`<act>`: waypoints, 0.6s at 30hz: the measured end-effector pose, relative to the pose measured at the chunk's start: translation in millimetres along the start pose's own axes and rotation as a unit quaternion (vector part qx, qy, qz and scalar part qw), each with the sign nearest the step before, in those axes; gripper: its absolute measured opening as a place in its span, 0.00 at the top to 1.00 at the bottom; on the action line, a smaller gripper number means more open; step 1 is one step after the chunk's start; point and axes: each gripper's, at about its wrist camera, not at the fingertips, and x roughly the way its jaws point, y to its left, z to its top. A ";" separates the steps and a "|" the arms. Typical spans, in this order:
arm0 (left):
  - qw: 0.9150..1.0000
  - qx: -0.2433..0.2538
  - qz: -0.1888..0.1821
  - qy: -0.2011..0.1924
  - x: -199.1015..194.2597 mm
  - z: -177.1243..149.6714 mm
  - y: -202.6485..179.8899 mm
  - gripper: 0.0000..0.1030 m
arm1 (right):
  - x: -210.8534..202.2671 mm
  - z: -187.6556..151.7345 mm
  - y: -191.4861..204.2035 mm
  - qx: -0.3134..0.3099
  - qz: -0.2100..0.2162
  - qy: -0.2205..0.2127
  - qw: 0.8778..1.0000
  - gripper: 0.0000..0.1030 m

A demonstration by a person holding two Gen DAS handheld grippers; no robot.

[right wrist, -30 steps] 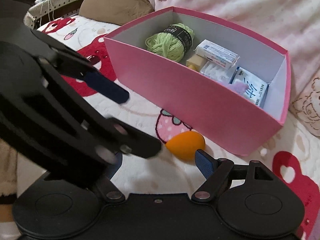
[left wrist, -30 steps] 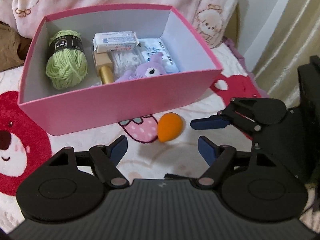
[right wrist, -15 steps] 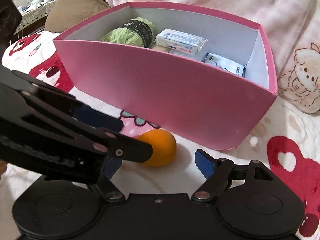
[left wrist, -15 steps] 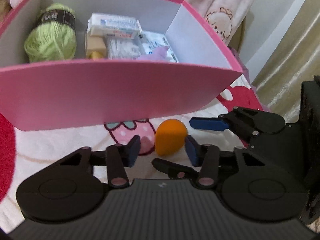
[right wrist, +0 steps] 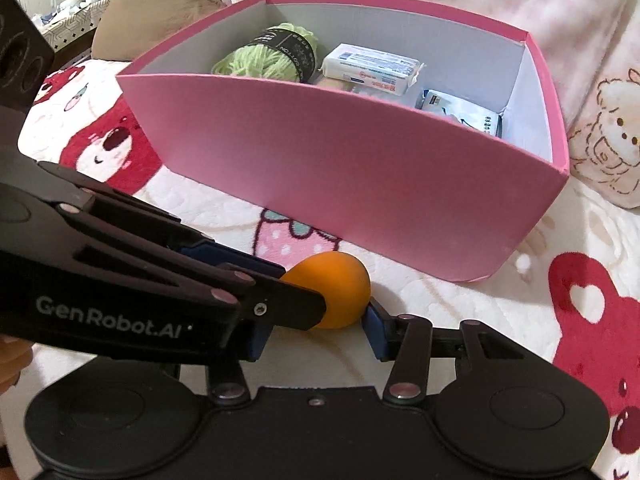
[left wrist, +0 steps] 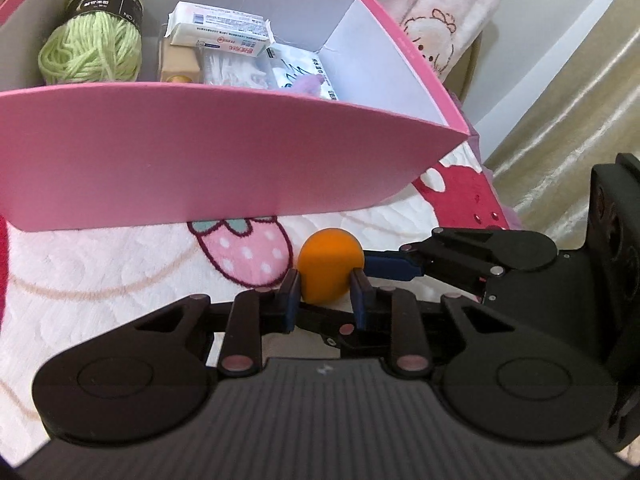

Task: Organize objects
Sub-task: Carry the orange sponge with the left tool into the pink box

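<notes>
Nearest in the left wrist view, the left gripper has its blue fingers clamped on the orange sponge ball, one pad pressed to each side. The ball sits on the printed blanket, just beside a pink strawberry print and just in front of the pink box. The right gripper reaches in from the right of that view, one blue finger tip touching the ball's right side. In the right wrist view its fingers stand apart, the right one against the ball and the left one hidden behind the left gripper's black frame, so they bracket the ball without squeezing it as far as can be seen.

Beyond the ball, the box stands open on the blanket. Inside lie a green yarn skein at the left, a white tissue pack near the back wall, a tan block under it, a clear packet of white items, and a white sachet with a scrap of purple plush on it. Behind the box hangs a pink bear-print cover
</notes>
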 end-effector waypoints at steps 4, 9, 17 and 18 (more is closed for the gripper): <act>1.000 -0.008 -0.001 0.017 -11.4 -1.1 -2.1 0.77 | -9.3 2.5 6.5 0.004 0.007 0.013 1.000 0.48; 0.999 -0.009 -0.001 0.034 -31.8 -4.4 -8.2 0.77 | -24.1 4.7 18.1 0.006 0.021 0.025 0.999 0.46; 0.999 0.031 0.012 0.034 -80.3 -8.1 -34.4 0.77 | -66.1 4.0 40.5 0.012 0.033 -0.001 0.999 0.46; 0.998 0.042 0.016 0.033 -86.6 -9.3 -39.6 0.76 | -71.3 3.5 42.6 0.011 0.037 -0.006 0.999 0.46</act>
